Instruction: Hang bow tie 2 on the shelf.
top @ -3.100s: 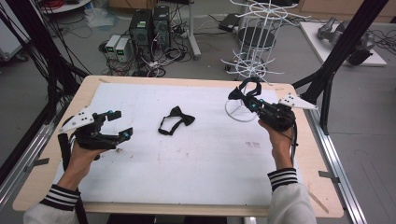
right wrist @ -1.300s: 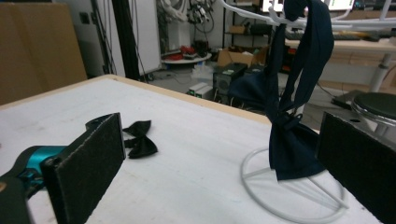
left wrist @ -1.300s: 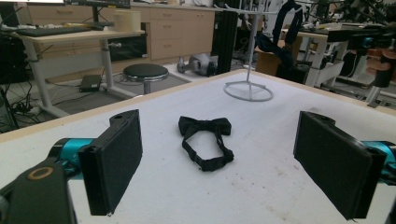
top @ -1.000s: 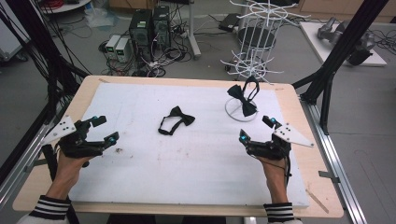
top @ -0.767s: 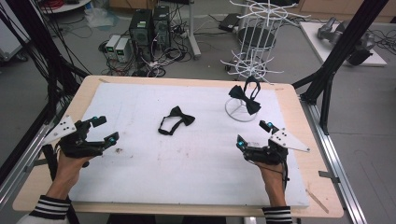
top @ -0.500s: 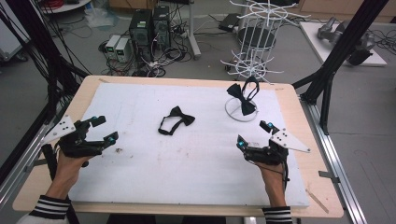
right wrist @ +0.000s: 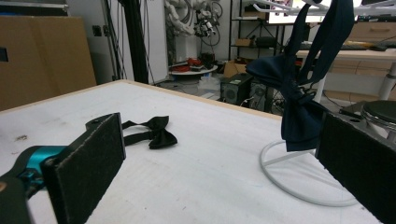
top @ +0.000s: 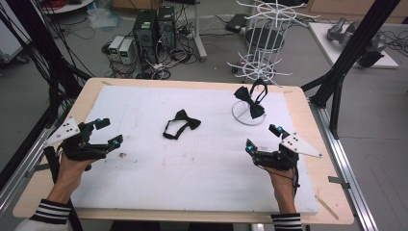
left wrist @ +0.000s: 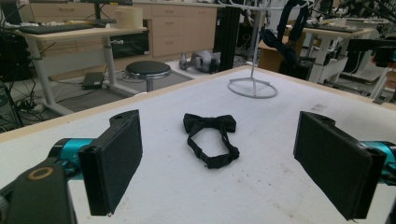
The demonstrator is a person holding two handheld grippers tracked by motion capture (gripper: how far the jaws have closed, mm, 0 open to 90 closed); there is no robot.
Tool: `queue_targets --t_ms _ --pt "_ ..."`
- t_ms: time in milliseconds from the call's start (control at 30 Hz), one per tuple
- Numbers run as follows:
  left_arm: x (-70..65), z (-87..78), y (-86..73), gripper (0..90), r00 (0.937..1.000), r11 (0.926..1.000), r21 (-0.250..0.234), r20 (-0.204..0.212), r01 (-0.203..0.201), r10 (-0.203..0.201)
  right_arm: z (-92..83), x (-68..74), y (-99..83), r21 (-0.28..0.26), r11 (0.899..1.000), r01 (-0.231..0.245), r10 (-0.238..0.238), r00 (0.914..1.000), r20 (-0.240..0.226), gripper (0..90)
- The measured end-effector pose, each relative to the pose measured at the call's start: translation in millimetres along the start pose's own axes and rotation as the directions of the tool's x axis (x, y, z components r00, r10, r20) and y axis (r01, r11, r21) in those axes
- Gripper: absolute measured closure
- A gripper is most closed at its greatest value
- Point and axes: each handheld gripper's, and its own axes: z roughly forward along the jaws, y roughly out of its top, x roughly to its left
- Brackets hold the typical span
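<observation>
Two grippers, left [top: 108, 131] and right [top: 264, 137], fingers released; bow tie [top: 180, 123] between.

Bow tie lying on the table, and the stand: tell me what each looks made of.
Bow tie on the table: matte black woven fabric, judging by its soft folds and limp strap. Stand: probably white-coated metal wire, thin, rigid and smooth, with a ring base.

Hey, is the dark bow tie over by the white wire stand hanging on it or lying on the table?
Hanging. The dark bow tie dangles by its strap from the white wire stand, its knot above the ring base.
</observation>
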Motion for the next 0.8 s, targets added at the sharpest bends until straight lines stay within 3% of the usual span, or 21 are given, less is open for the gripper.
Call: queue_targets --t_ms 367,667,800 --pt "9.4 19.1 12.8 15.9 0.9986 0.9965 0.073 0.036 -0.041 0.039 -1.9 -3.9 0.1 -0.011 1.000 -0.017 0.017 0.9998 -0.009 0.8" --pt "16.8 43.4 28.8 16.0 0.9946 0.9867 0.140 0.074 -0.083 0.073 -0.3 -2.9 -0.1 -0.016 1.000 -0.016 0.016 0.9995 -0.026 0.8" --pt "20.3 54.5 35.7 16.0 0.9919 0.9787 0.178 0.093 -0.102 0.086 0.7 -2.5 -0.2 -0.018 1.000 -0.012 0.012 0.9994 -0.032 0.8"
